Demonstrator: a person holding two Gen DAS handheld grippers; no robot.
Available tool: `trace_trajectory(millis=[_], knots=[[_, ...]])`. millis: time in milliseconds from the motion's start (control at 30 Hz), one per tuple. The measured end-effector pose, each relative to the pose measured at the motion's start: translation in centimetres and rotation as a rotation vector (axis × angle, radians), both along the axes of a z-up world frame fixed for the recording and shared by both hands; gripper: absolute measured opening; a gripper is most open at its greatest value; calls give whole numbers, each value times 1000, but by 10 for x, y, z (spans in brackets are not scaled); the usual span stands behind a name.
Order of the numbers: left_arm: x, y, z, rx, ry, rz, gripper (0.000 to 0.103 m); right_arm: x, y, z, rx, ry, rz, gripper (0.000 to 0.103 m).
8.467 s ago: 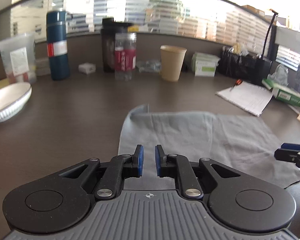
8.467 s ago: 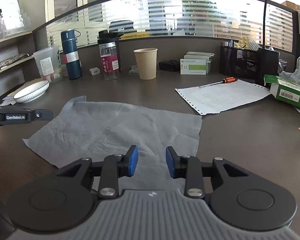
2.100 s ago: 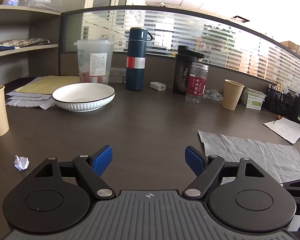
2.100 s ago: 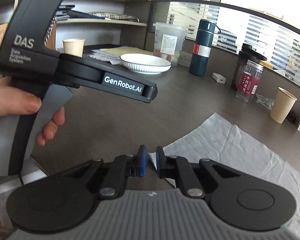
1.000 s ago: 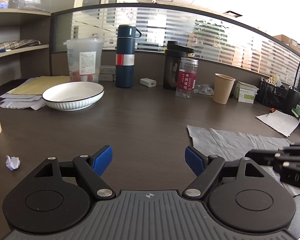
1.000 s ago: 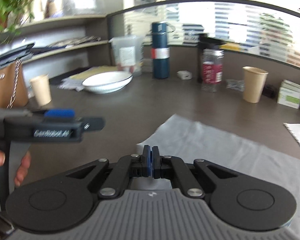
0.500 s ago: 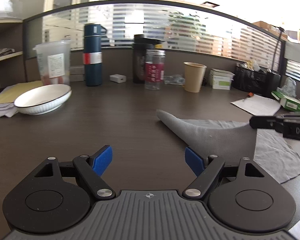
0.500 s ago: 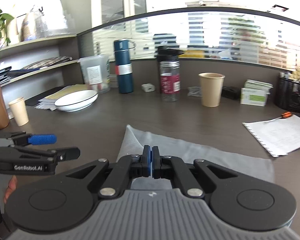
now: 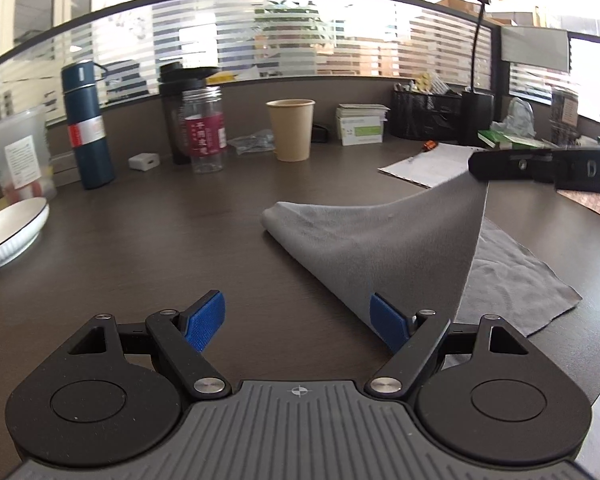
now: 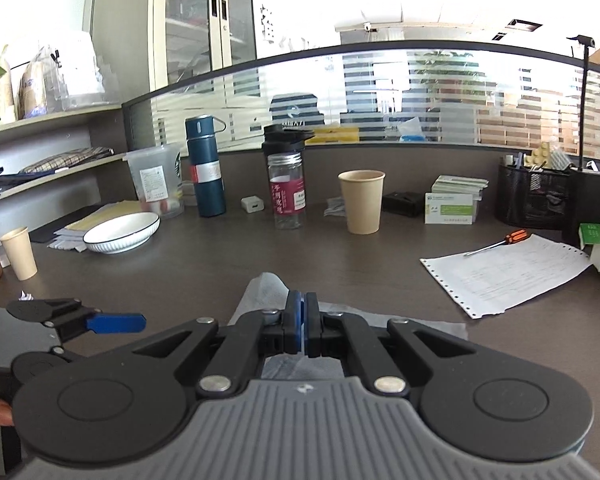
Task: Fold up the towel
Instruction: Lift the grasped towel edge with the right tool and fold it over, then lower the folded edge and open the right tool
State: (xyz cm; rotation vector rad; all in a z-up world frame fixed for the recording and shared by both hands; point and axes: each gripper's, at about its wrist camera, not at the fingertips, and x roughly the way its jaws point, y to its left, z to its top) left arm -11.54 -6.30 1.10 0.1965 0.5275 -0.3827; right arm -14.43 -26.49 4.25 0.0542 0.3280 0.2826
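Dark brown desk [image 9: 148, 248] runs ahead of me to a low partition topped with striped glass [image 10: 420, 92], and shelves [image 10: 60, 120] and one cabinet [image 10: 204, 20] stand off to my left. On the desk lies one grey towel [image 9: 380, 248], part flat and part lifted into a steep tent, with its rounded fold toward the far left. One printed sheet [image 10: 508, 272] sits to the right of it, with one orange-handled screwdriver [image 10: 496, 243] on its far edge. One white bowl [image 10: 120, 233] rests at the left. I count two tan paper cups, one [image 10: 362, 202] at the back and one [image 10: 18, 254] at the left edge. One blue flask [image 10: 206, 172], one dark shaker bottle [image 9: 176, 116] and one clear jar with a red label [image 10: 287, 192] stand in a loose row.

My right gripper [image 10: 302, 328] has its jaws pressed together on a raised corner of the towel, holding it above the desk. My left gripper [image 9: 296, 322] hangs with its two blue pads spread wide apart, gripping nothing, beside the lifted slope of cloth.
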Motion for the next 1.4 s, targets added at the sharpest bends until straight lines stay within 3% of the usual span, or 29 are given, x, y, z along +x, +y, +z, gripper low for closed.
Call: trace_trajectory(millis=[267, 833, 1267, 1400], knots=[[0, -20, -5, 31, 13, -57, 85, -22, -26, 6, 32, -42, -63, 1], [-11, -36, -6, 71, 8, -145, 85, -60, -53, -16, 57, 2, -155, 1], [-10, -30, -10, 92, 48, -153, 85, -59, -55, -54, 68, 152, -149, 2], [-10, -28, -10, 99, 48, -155, 85, -58, -56, -59, 77, 176, -145, 7]])
